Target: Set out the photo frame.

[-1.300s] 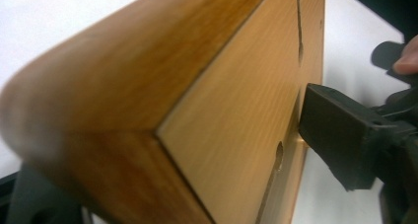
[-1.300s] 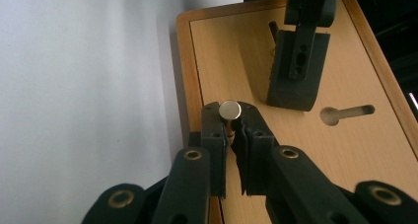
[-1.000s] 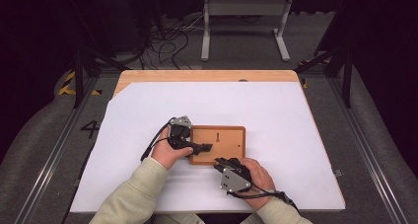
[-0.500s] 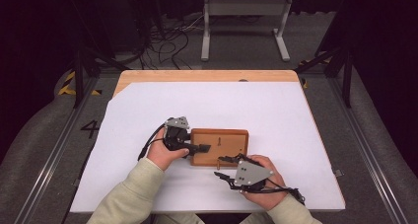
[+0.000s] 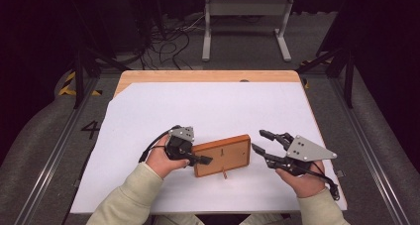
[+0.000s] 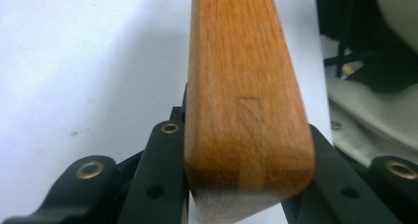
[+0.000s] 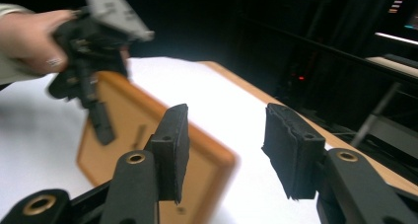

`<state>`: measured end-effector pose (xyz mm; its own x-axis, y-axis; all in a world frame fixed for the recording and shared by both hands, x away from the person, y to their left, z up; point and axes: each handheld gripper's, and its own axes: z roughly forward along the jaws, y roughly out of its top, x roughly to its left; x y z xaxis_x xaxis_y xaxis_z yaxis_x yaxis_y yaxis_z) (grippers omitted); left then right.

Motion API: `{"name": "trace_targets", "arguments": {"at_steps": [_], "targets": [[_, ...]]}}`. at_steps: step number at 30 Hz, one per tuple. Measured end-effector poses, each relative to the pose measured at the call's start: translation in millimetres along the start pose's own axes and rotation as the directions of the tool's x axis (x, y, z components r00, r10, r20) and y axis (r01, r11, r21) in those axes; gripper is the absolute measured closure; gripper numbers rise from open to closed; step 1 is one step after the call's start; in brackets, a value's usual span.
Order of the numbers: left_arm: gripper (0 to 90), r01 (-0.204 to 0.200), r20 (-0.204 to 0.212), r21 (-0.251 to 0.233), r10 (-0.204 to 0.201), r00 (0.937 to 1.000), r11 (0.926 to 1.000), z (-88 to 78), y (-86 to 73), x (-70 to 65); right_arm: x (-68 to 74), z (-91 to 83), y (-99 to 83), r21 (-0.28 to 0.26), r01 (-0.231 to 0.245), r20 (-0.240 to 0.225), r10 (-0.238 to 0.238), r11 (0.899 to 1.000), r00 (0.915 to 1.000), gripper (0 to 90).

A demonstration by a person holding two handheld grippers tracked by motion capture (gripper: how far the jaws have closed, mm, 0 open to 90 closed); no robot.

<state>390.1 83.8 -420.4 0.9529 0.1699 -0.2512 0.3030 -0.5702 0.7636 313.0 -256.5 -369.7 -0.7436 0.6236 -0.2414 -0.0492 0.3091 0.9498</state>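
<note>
A flat wooden board with a raised rim lies near the table's front, its left end tilted up. My left gripper has just been closing and is now shut on that left edge; in the left gripper view the board's rounded edge sits clamped between both black jaws. My right gripper hovers just right of the board, apart from it. Its jaws have just been opening and stand open with nothing between them. The right gripper view shows the board and the left gripper beyond.
A white sheet covers most of the wooden table. A metal stand and cables lie on the floor behind the table. Dark floor rails run along both sides.
The right gripper has left the board's near edge, opened, and swung right and up. The left gripper has closed on the board's left edge and raised it slightly.
</note>
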Motion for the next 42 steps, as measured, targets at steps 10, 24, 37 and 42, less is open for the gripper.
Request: {"name": "trace_targets", "arguments": {"at_steps": [10,24,37,42], "targets": [[74.7,0.032,-0.013,0.004,-0.032,0.9994,0.9995,-0.8,3.2,-7.6,-19.2,-15.4,-7.8,-0.021,-0.055,0.077,0.056,0.998,0.9954,53.8],[74.7,-0.031,-0.234,-0.121,0.002,0.9723,0.9922,-25.6,15.2,-18.6,-23.1,-18.9,-13.1,-0.018,-0.077,0.096,0.079,0.997,0.9923,53.9],[74.6,-0.078,-0.463,-0.052,0.045,0.8850,0.9956,-19.0,5.9,-7.2,-22.7,-16.6,-17.5,-0.003,-0.079,0.097,0.079,0.997,0.9921,52.6],[74.6,-0.053,-0.459,-0.057,0.021,0.8884,0.9969,-18.8,7.4,-6.9,-22.6,-16.5,-17.3,-0.007,-0.082,0.101,0.082,0.997,0.9915,51.4]]}}
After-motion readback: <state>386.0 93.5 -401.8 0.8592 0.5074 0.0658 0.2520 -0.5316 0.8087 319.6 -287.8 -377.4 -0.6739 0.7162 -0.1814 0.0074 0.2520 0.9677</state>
